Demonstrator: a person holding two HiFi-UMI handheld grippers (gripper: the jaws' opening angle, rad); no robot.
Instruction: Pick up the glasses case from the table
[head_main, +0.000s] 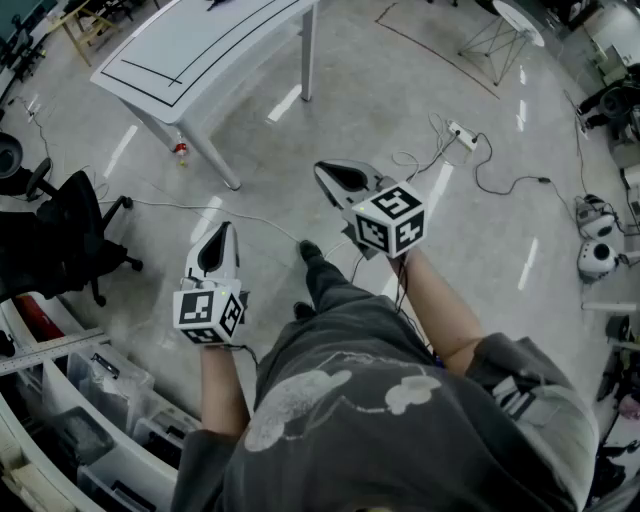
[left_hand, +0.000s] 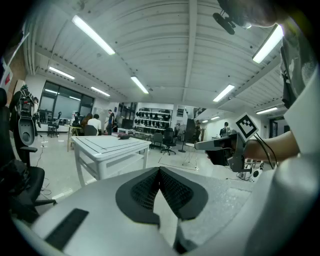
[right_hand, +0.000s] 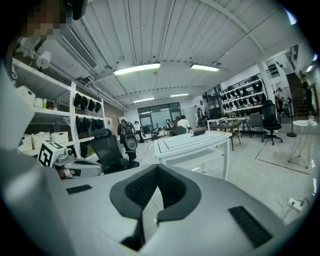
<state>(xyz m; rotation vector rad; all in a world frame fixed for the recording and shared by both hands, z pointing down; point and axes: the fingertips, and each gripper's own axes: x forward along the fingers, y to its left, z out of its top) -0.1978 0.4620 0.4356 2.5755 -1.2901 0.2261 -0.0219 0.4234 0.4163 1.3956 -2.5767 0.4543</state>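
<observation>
The glasses case (right_hand: 200, 132) is a small dark thing lying at the far end of the white table (right_hand: 185, 141); in the left gripper view it shows as a dark case (left_hand: 123, 136) on the table (left_hand: 107, 145). In the head view the table (head_main: 200, 50) stands well ahead of me across open floor. My left gripper (head_main: 222, 230) is held level at waist height, shut and empty, and its jaws (left_hand: 159, 170) meet at the tips. My right gripper (head_main: 322, 170) is a little further forward, also shut with nothing in it (right_hand: 157, 168). Both are far from the case.
A black office chair (head_main: 70, 240) stands at the left, with storage bins (head_main: 100, 400) along the lower left. A power strip (head_main: 465, 133) and cables lie on the floor to the right, near white devices (head_main: 597, 240). A small bottle (head_main: 181, 150) sits by a table leg.
</observation>
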